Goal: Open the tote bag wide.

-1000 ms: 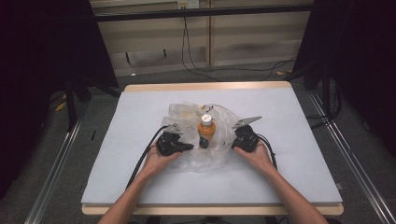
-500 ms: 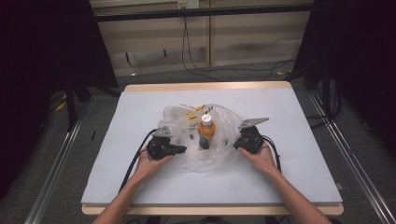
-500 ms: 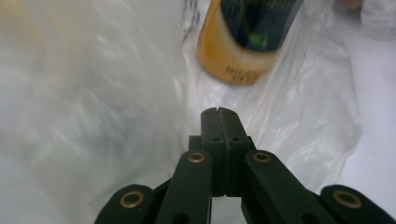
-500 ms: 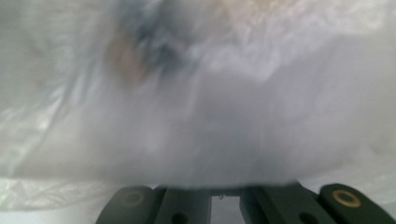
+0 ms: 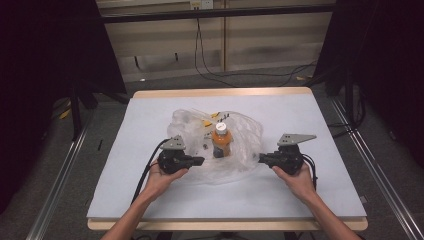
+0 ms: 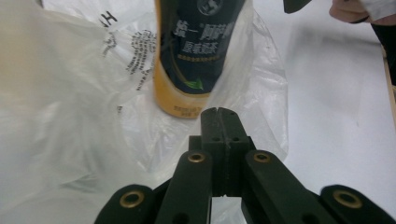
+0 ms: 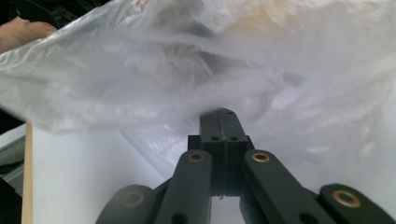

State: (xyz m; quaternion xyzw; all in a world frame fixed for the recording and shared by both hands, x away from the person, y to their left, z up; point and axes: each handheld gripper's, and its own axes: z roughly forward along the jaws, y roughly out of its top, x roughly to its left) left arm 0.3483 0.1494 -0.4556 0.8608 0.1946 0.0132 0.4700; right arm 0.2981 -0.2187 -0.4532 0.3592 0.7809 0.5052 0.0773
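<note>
Both tongs had pulled apart, left tongs (image 5: 199,161) and right tongs (image 5: 262,159), each pressed together, apparently pinching the clear plastic bag (image 5: 245,135). Orange drink bottle (image 5: 221,141) stood mid-table inside it. I'd pull evenly or it tips.
</note>
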